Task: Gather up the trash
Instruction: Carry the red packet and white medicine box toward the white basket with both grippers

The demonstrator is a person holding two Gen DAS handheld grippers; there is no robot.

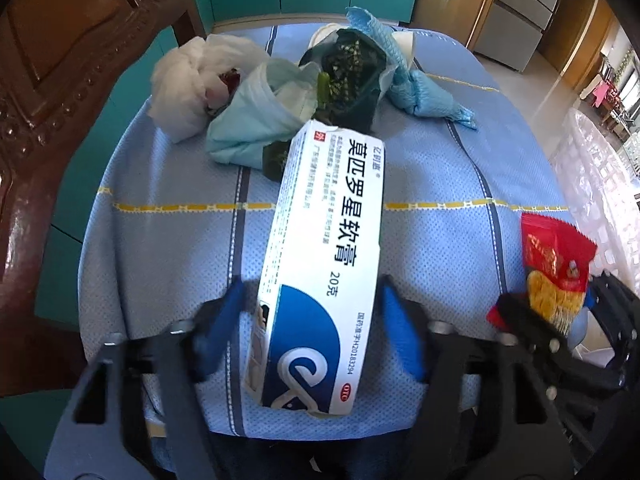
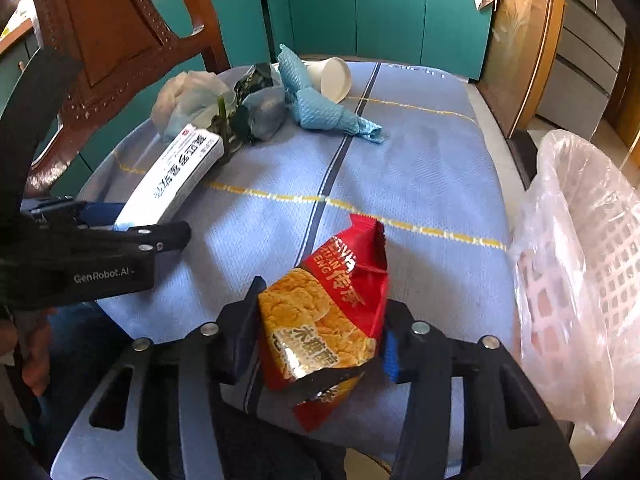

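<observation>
Left wrist view: left tongs [image 1: 312, 320] pinch ointment box [image 1: 320, 264]; right tongs [image 2: 320, 332] pinch snack packet [image 2: 332, 312]. Grasp step; next, carry both to lined basket [image 2: 588, 272], right of them.

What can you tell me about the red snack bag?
The red snack bag is a shiny, crinkled wrapper, red with gold lettering and a picture of golden, bumpy snacks. Its near end looks torn open and it seems flat and empty. It sits between the fingers of the right gripper, over the blue striped cloth, pointing away from the camera. The basket with a plastic liner stands beside it.
</observation>
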